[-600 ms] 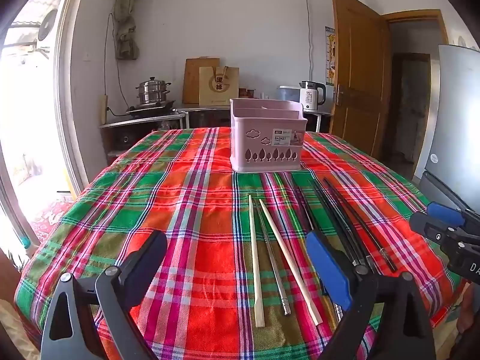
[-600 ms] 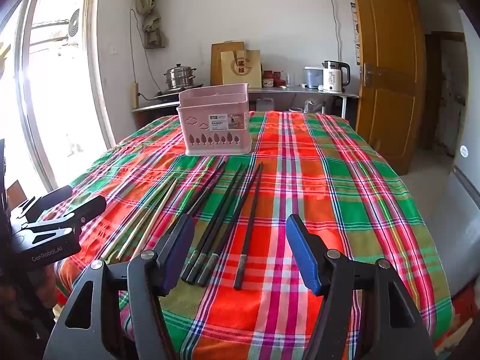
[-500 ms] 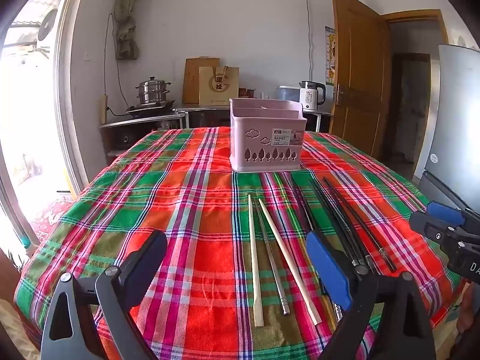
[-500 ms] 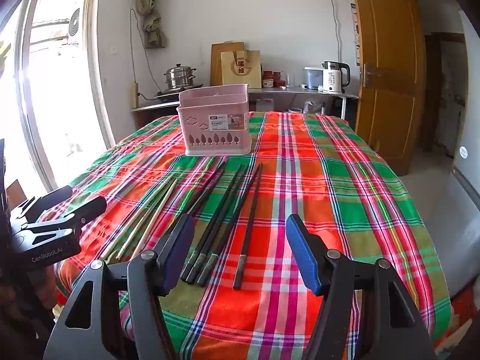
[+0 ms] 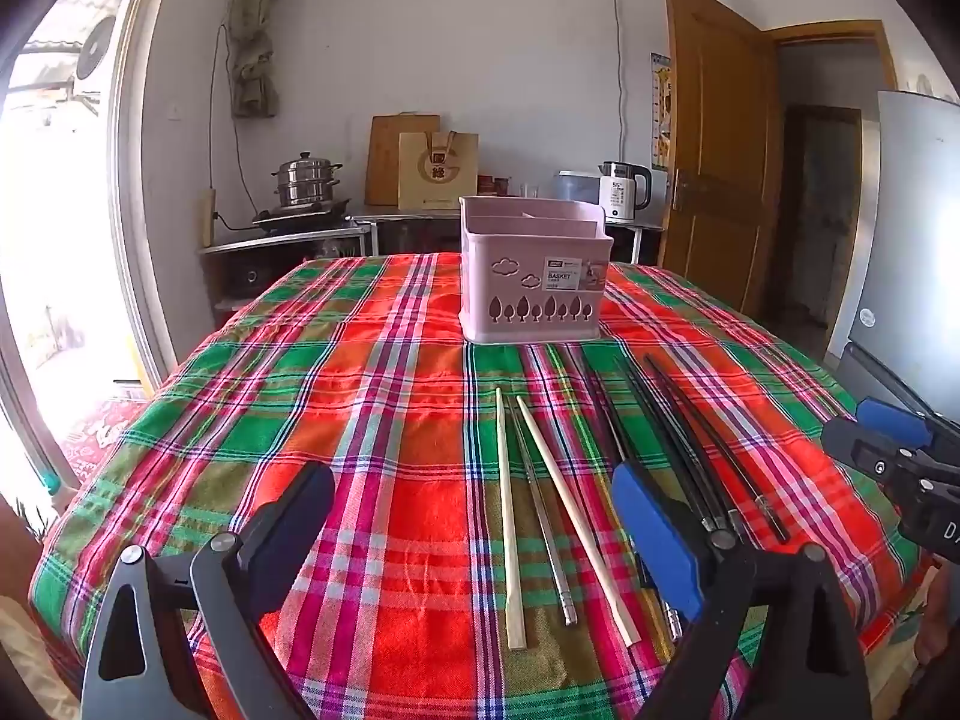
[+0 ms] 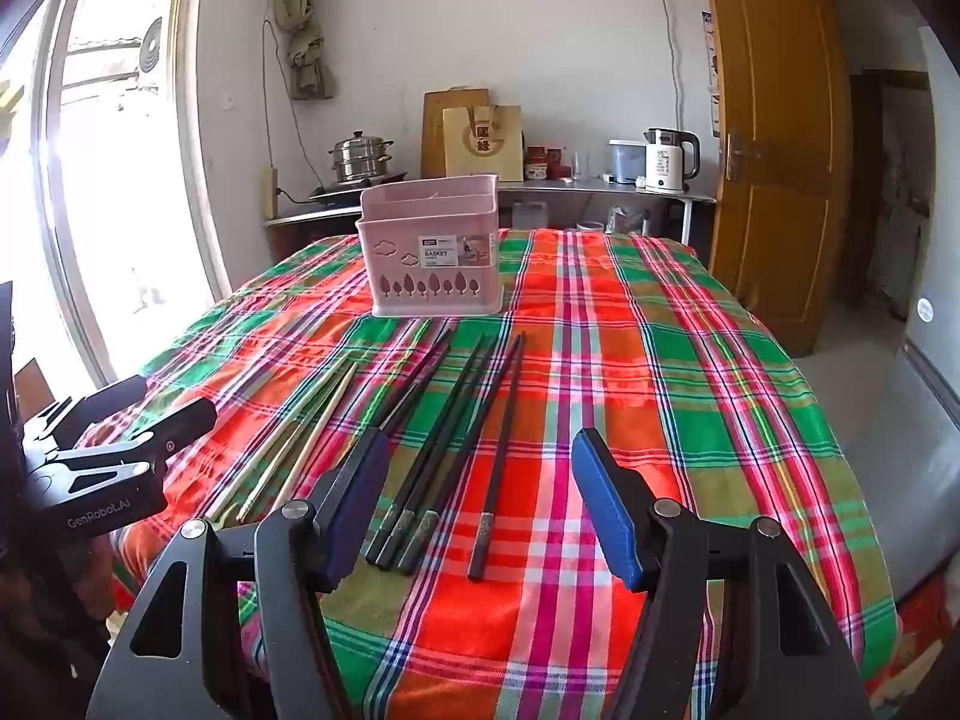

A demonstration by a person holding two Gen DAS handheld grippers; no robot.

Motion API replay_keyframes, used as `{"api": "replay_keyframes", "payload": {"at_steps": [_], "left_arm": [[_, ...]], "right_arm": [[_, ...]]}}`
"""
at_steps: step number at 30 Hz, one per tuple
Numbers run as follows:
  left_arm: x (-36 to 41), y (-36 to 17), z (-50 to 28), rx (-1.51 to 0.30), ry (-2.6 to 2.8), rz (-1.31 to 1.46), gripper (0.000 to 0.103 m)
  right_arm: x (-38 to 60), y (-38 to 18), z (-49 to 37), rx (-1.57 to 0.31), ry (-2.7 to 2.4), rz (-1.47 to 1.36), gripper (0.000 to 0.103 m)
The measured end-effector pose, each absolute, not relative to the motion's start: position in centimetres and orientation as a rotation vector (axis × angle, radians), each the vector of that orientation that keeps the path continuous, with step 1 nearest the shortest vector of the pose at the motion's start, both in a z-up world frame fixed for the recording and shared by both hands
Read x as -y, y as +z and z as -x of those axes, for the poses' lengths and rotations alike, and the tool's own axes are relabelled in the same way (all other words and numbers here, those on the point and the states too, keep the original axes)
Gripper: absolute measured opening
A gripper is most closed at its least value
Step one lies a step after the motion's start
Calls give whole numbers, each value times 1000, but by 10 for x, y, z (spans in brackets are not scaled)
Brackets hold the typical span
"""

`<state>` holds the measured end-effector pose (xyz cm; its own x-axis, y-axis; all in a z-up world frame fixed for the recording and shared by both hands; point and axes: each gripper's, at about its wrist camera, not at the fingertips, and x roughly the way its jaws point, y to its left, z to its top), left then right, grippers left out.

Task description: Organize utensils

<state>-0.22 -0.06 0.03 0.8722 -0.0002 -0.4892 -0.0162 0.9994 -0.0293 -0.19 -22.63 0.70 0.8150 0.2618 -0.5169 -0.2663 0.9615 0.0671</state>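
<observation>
We see nothing sorted yet: pink basket (image 5: 534, 276) at 12 o'clock looks empty, all chopsticks (image 6: 444, 444) flat on counter (image 5: 360, 420). Left tongs (image 5: 474, 528), right tongs (image 6: 480, 504) both released, holding nothing.

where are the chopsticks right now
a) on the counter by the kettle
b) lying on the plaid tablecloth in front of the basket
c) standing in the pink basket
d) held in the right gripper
b: the wooden chopsticks and black chopsticks lie flat on the plaid tablecloth, in front of the pink basket; both grippers are open and hold nothing.
</observation>
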Motion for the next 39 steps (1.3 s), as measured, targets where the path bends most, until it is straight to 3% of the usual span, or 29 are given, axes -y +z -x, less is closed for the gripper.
{"api": "replay_keyframes", "payload": {"at_steps": [39], "left_arm": [[2,9,9,-501,-3,45,94]], "right_arm": [[223,13,8,-538,283,18,64]]}}
